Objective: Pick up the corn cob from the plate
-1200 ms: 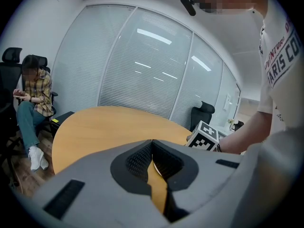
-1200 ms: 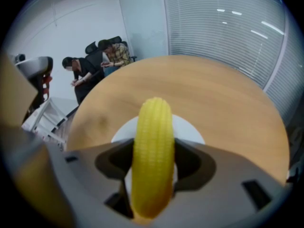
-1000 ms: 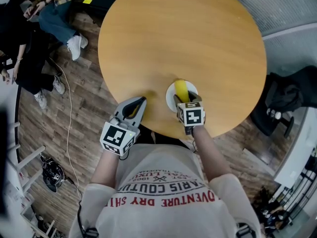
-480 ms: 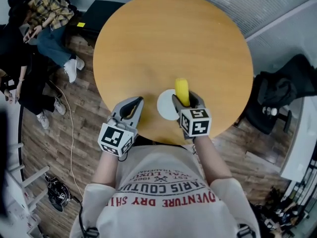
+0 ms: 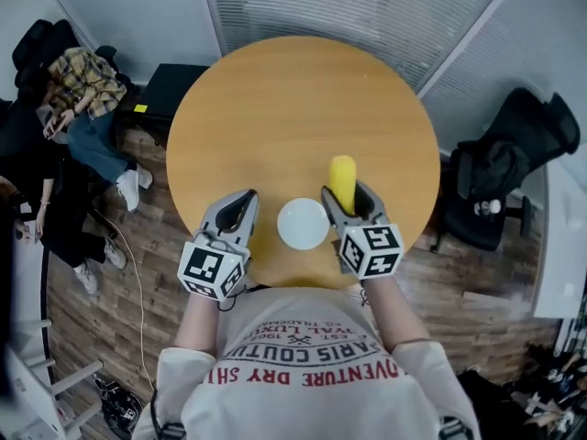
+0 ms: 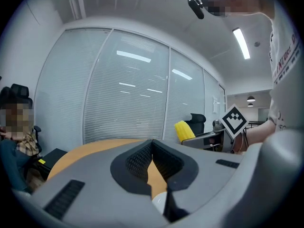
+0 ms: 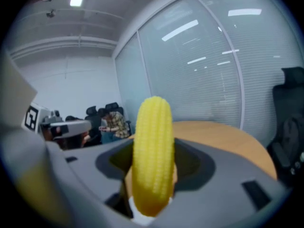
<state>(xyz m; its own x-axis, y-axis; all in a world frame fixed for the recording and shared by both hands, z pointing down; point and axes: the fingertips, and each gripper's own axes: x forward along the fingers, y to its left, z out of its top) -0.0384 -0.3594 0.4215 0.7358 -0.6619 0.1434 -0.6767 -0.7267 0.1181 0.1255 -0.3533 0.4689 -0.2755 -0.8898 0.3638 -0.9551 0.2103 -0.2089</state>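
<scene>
The yellow corn cob (image 5: 343, 180) is held up above the round wooden table (image 5: 275, 99), clamped in my right gripper (image 5: 348, 199), which is shut on it. In the right gripper view the corn cob (image 7: 153, 151) stands upright between the jaws. The small white plate (image 5: 303, 224) lies bare on the table near its front edge, left of the right gripper. My left gripper (image 5: 238, 211) hovers left of the plate, its jaws shut with nothing between them. From the left gripper view, the corn cob (image 6: 185, 130) shows at the right.
A black office chair (image 5: 500, 177) stands to the right of the table. People sit at the far left (image 5: 87, 108), beside a black box on the floor (image 5: 170, 88). Glass walls with blinds run behind the table.
My right gripper has lifted the corn cob off the plate and moved it right, leaving the plate bare. The head view has shifted, showing more of the room.
</scene>
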